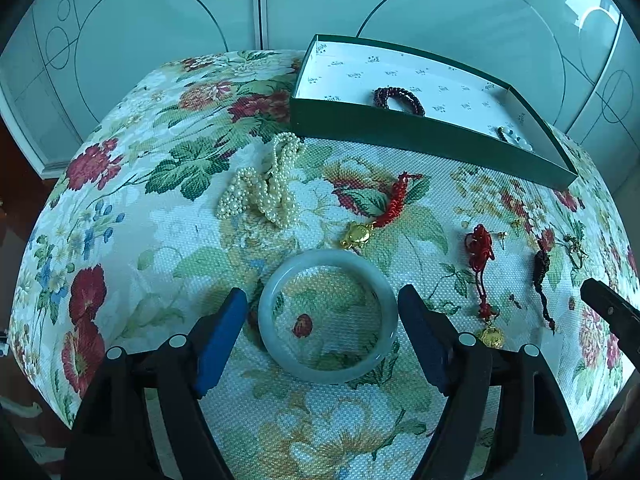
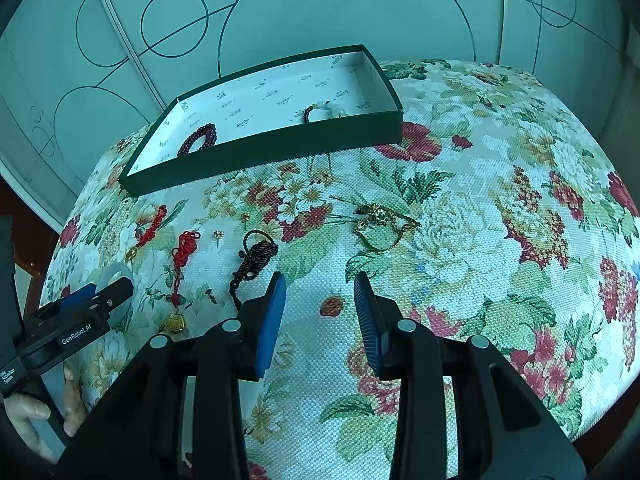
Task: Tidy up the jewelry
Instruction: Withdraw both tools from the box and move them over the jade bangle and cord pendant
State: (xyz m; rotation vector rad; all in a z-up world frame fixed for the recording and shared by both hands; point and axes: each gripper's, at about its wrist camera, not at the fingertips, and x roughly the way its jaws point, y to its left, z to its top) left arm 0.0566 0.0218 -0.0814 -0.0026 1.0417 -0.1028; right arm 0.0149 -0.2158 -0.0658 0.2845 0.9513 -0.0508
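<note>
Straddling the bangle (image 1: 328, 316) on the cloth (image 1: 168, 240), my left gripper (image 1: 322, 332) stands apart; I should close evenly across its rim. My right gripper (image 2: 320, 312) hangs apart, empty, near the box (image 2: 280, 144)

A floral cloth covers the bench (image 1: 132, 216). On it lie a green box (image 1: 420, 136), a pearl necklace (image 1: 264, 188), a jade bangle (image 1: 328, 316), red-cord gold charms (image 1: 380, 216), a dark cord (image 2: 254, 260) and gold chains (image 2: 380, 224).

home bedroom, floral tablecloth (image 1: 160, 240), patterned wardrobe doors (image 1: 160, 20)
</note>
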